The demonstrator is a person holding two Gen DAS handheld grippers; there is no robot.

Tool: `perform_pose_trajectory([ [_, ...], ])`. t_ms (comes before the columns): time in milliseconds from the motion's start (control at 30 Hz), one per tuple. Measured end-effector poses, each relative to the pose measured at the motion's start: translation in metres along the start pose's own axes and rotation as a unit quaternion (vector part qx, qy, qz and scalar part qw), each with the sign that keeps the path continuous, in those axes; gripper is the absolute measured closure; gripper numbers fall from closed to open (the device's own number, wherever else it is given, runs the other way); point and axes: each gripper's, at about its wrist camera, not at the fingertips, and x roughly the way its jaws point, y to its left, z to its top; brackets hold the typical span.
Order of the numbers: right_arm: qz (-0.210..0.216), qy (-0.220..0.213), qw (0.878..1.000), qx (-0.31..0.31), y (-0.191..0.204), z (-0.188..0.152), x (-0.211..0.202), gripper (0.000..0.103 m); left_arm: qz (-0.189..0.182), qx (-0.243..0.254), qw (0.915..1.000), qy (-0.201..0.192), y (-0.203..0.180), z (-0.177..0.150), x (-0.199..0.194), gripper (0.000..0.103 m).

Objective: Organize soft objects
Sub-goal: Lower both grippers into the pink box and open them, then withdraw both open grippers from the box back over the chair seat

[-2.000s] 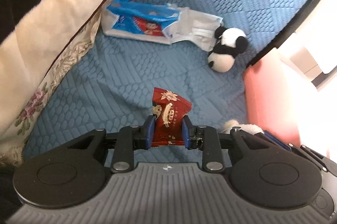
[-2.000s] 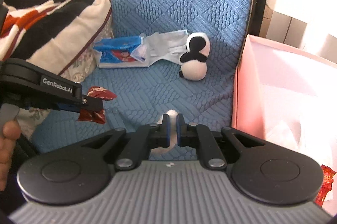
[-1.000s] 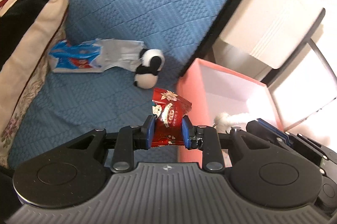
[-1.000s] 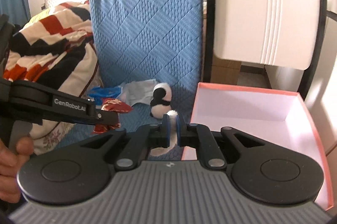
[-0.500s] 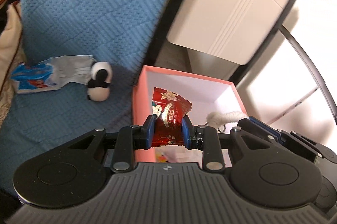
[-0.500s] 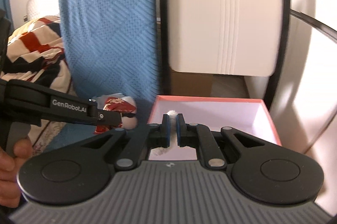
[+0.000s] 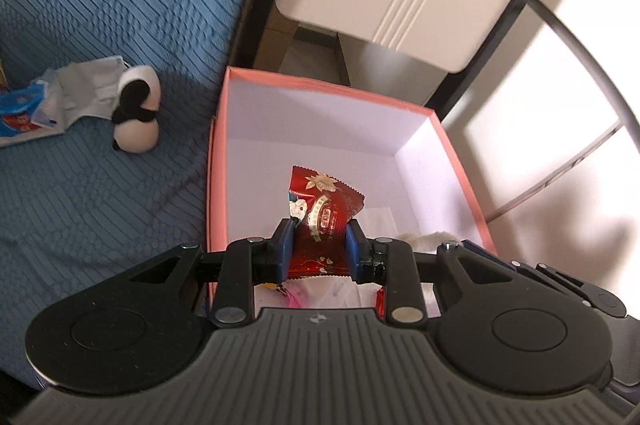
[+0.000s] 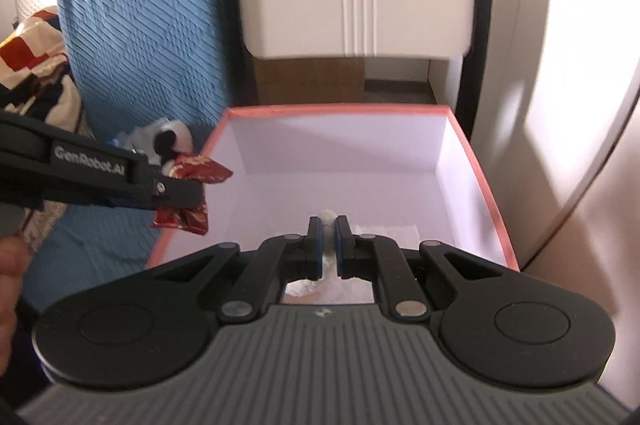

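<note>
In the left wrist view, the left gripper (image 7: 319,244) is clamped on a red snack packet (image 7: 322,221), which is held upright between the blue pads above the open pink box (image 7: 218,161). The box's white interior is seen below and beyond the packet, with paper and small wrappers lying at its near end. At the right edge the tip of the right gripper (image 7: 466,245) is seen, with a bit of white fluff (image 7: 424,239) just beside it. To the left, on the blue quilted cushion (image 7: 100,5), a panda plush (image 7: 136,113) lies against a tissue pack (image 7: 36,105).

In the right wrist view, the right gripper (image 8: 329,245) is closed on a small white fluffy object (image 8: 328,221), gripped between nearly touching pads over the near part of the pink box (image 8: 496,213). The left gripper (image 8: 182,193) enters from the left, with the red snack packet (image 8: 196,173) pinched at the box's left rim. The panda plush (image 8: 172,139) is partly hidden behind it, on the cushion (image 8: 140,25). A striped blanket (image 8: 32,65) lies at the far left, and a fingertip (image 8: 10,273) is visible at the left edge.
</note>
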Motion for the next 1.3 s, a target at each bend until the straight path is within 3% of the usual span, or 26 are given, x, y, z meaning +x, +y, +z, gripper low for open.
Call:
perform_pose_trajectory([
  [300, 0.002, 0.035, 0.999, 0.018, -0.016, -0.030, 0.021, 0.093, 0.013, 0.005, 0.9999, 0.011, -0.006, -0.025, 0.030, 0.071],
  [633, -0.002, 0.044, 0.998, 0.038, -0.023, -0.030, 0.022, 0.092, 0.017, 0.025, 0.9994, 0.018, -0.014, -0.029, 0.031, 0.070],
  [667, 0.002, 0.043, 0.998, 0.041, -0.024, -0.030, 0.021, 0.091, 0.023, 0.030, 0.9992, 0.017, -0.016, -0.029, 0.029, 0.068],
  [733, 0.000, 0.039, 0.998, 0.042, -0.024, -0.029, 0.019, 0.090, 0.025, 0.037, 0.9990, 0.010, -0.019, -0.029, 0.023, 0.048],
  [767, -0.002, 0.038, 0.998, 0.042, -0.024, -0.029, 0.017, 0.089, 0.025, 0.037, 0.9990, 0.005, -0.019, -0.029, 0.018, 0.046],
  [800, -0.003, 0.037, 0.998, 0.043, -0.025, -0.028, 0.016, 0.088, 0.024, 0.039, 0.9990, -0.001, -0.019, -0.028, 0.014, 0.045],
  [867, -0.002, 0.032, 0.998, 0.048, -0.025, -0.026, 0.011, 0.068, 0.025, 0.043, 0.9987, -0.011, -0.020, -0.027, 0.005, 0.045],
  [933, -0.004, 0.022, 0.999, 0.048, -0.024, -0.024, 0.004, 0.063, 0.021, 0.044, 0.9986, -0.021, -0.019, -0.025, -0.006, 0.045],
  [1300, 0.000, -0.016, 0.999, 0.041, 0.007, -0.008, -0.038, 0.063, 0.010, 0.046, 0.9949, -0.089, -0.008, -0.023, -0.077, 0.045],
])
